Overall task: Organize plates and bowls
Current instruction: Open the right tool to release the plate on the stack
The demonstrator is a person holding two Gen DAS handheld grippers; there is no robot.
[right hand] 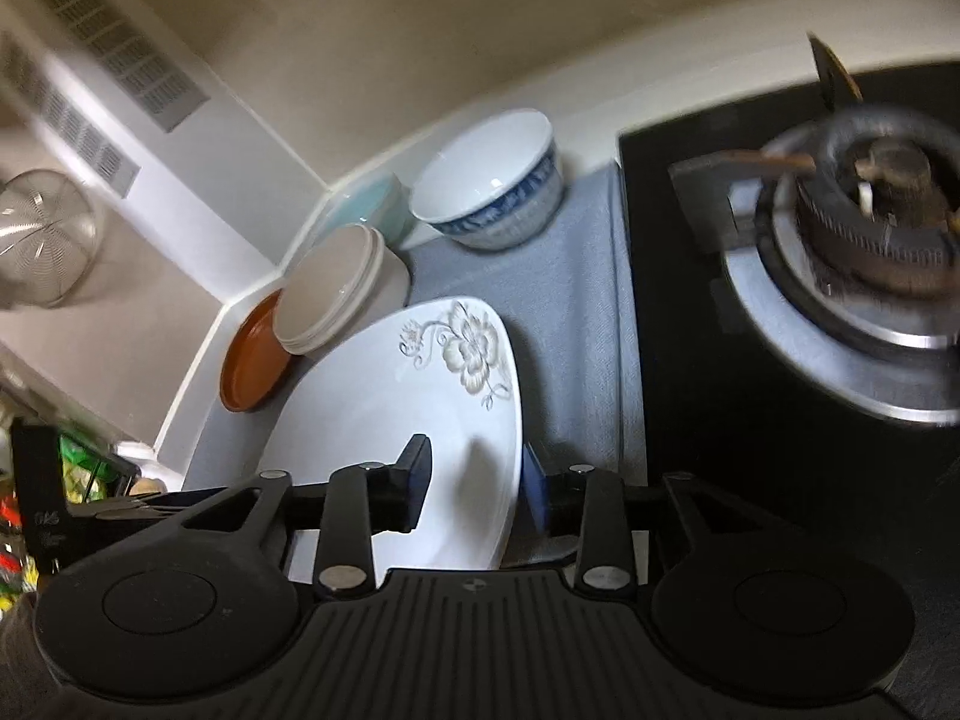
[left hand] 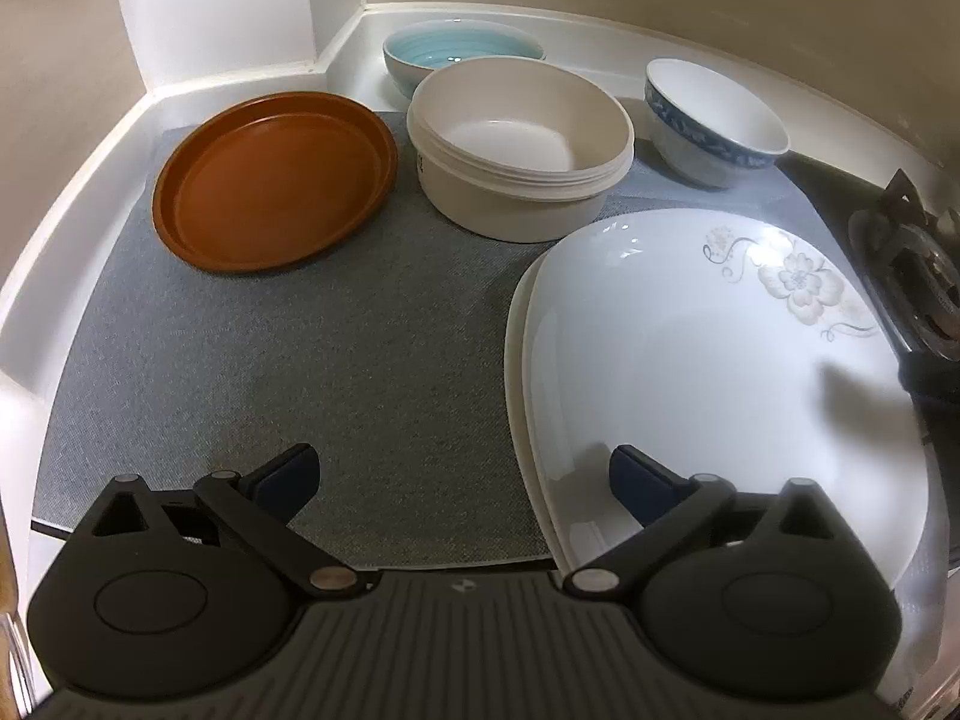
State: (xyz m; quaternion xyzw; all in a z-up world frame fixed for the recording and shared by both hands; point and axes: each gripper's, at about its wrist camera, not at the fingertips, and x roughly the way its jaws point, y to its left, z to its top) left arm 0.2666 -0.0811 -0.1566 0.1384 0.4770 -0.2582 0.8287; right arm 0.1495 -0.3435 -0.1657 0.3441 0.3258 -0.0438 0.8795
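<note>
A white flowered plate (left hand: 690, 360) lies on another white plate on the grey mat (left hand: 300, 360), at the right in the left wrist view. My left gripper (left hand: 465, 474) is open wide, one finger over the mat and the other over the plate's near rim, holding nothing. Behind stand a brown plate (left hand: 270, 180), a cream bowl (left hand: 516, 144), a light-blue bowl (left hand: 462, 48) and a blue-patterned bowl (left hand: 714, 120). In the right wrist view my right gripper (right hand: 477, 483) straddles the flowered plate's (right hand: 384, 408) right rim with its jaws parted, and the pads do not press on it.
A gas burner (right hand: 870, 240) on a black hob sits right of the mat, also seen as the burner (left hand: 918, 276) at the right edge. White raised walls (left hand: 78, 192) border the mat at left and back. A wire strainer (right hand: 42, 234) hangs at far left.
</note>
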